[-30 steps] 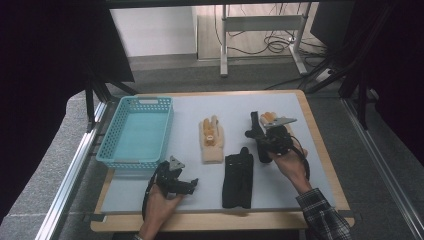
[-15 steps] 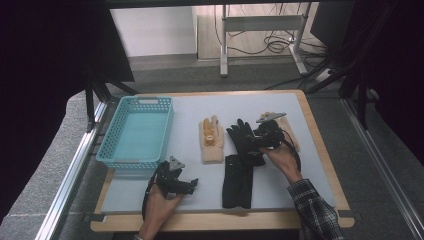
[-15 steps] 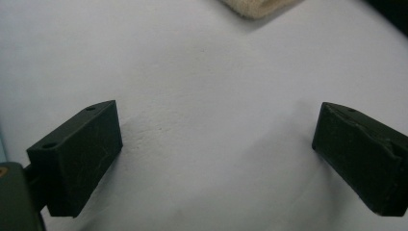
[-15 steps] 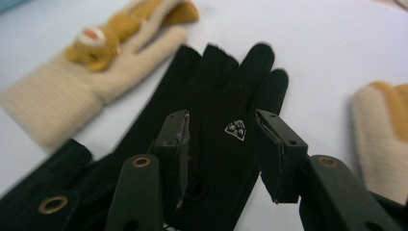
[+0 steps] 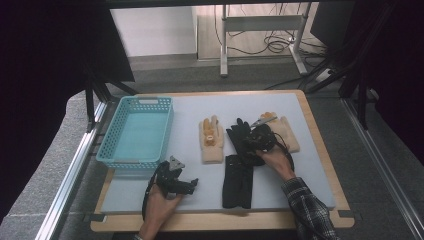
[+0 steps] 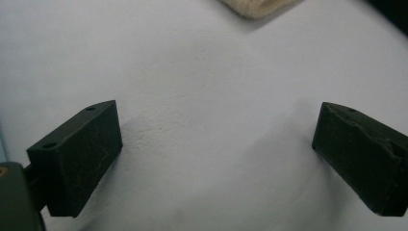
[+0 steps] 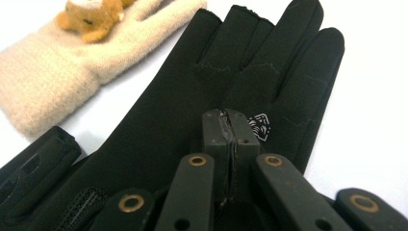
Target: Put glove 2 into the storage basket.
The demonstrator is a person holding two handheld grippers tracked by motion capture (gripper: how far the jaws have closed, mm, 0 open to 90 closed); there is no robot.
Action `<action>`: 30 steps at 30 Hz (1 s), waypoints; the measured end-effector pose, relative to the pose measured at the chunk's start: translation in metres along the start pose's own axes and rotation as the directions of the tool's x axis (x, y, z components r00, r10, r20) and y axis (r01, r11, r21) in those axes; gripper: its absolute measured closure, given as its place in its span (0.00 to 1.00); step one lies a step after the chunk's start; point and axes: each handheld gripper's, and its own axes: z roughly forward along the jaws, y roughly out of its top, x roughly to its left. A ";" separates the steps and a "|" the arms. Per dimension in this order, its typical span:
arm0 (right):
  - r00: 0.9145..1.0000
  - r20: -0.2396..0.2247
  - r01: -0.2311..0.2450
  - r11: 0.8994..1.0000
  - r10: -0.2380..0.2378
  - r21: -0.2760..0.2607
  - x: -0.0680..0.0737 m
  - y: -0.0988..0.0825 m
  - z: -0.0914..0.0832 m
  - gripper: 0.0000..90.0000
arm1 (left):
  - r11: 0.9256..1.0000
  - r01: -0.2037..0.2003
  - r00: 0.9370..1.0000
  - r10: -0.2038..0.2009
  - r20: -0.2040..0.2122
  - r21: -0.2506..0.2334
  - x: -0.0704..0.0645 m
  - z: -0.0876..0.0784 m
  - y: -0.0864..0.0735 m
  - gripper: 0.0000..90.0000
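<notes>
- The right gripper [image 5: 252, 141] sits low over the upper black glove [image 5: 242, 136], which lies flat on the counter [image 5: 310, 165] between the cream glove with the bear [image 5: 211, 138] and a second cream glove [image 5: 286, 131].
- Its fingers have just been closing and now stand pressed together; in the right gripper view they meet at the glove's knuckle area by the small logo [image 7: 260, 126], seemingly nipping a little fabric (a thin fold at most, hard to tell).
- To do this well, I judge the pinch should catch only the top layer near the middle, then lift straight up so the glove hangs clear of its mate, the lower black glove [image 5: 237, 181], which it overlaps at the cuff.
- If nothing comes up, reopen, press lower and close again instead of dragging.
- The left gripper [image 5: 189, 185] rests near the counter's front edge, fingers spread wide with nothing between them, near the blue basket [image 5: 112, 150].
</notes>
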 end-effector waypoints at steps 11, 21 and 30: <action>0.998 0.004 -0.068 0.996 0.068 -0.060 0.000 0.010 -0.036 0.98 | 1.000 0.000 1.000 0.000 0.001 0.000 0.000 0.000 0.000 0.04; 0.992 -0.004 -0.125 0.984 0.125 -0.130 0.005 0.016 -0.077 0.98 | 1.000 -0.001 1.000 0.001 0.001 0.001 0.000 0.000 0.000 0.04; 0.990 -0.042 -0.142 0.974 0.137 -0.178 0.035 0.025 -0.101 0.98 | 1.000 -0.001 1.000 0.001 0.001 -0.001 0.000 0.000 0.000 0.04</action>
